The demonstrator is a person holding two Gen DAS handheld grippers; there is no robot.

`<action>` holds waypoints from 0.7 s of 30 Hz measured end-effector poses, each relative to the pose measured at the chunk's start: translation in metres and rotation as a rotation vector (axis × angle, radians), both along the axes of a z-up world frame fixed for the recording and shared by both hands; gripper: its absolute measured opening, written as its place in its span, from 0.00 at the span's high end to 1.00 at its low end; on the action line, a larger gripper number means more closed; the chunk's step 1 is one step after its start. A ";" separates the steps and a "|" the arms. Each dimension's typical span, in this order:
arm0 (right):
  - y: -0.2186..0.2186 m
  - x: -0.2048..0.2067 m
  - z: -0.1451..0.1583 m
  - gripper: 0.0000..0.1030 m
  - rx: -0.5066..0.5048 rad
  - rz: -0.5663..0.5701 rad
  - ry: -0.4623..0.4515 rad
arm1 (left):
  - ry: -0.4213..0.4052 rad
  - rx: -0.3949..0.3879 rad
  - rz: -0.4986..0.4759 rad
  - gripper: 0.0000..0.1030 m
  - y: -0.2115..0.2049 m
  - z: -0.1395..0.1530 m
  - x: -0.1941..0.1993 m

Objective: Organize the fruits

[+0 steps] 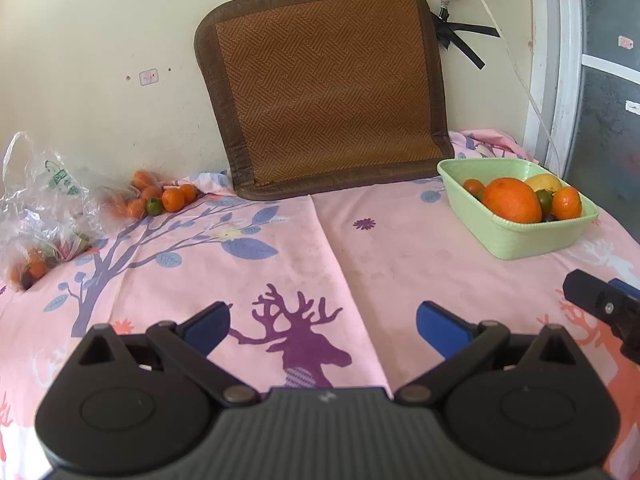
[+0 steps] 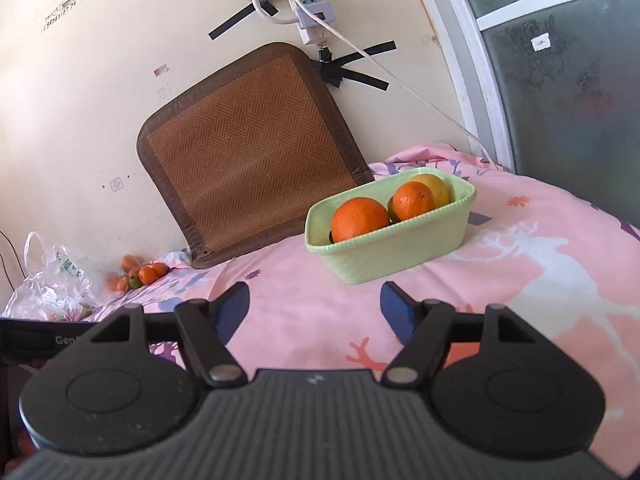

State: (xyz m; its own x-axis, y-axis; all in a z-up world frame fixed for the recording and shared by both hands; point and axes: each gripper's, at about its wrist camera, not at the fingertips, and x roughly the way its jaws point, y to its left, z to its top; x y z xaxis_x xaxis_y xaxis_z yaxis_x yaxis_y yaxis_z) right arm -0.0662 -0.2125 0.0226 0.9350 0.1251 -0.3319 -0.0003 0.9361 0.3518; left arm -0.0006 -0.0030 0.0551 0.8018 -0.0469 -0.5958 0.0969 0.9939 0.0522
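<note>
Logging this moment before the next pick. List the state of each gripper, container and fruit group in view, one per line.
left gripper: open, empty, above the pink cloth
right gripper: open, empty
green basket: upright, partly filled
big orange: in the basket
loose small oranges: outside the basket, by the wall
plastic bag: crumpled, some fruit inside
woven mat: leaning on the wall

I count one green basket (image 1: 520,236), one big orange (image 1: 512,200), one woven mat (image 1: 324,92), one plastic bag (image 1: 40,208), and my two tools.
</note>
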 end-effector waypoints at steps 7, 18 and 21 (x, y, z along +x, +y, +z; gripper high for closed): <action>0.002 -0.001 0.000 0.28 -0.012 0.002 -0.008 | -0.020 -0.004 0.000 0.00 0.000 0.003 -0.003; 0.003 -0.001 0.002 0.28 -0.020 0.006 -0.018 | -0.023 -0.001 0.001 0.00 0.000 0.003 -0.004; 0.003 -0.001 0.003 0.28 -0.022 0.006 -0.023 | -0.016 0.000 -0.002 0.00 -0.001 0.003 -0.003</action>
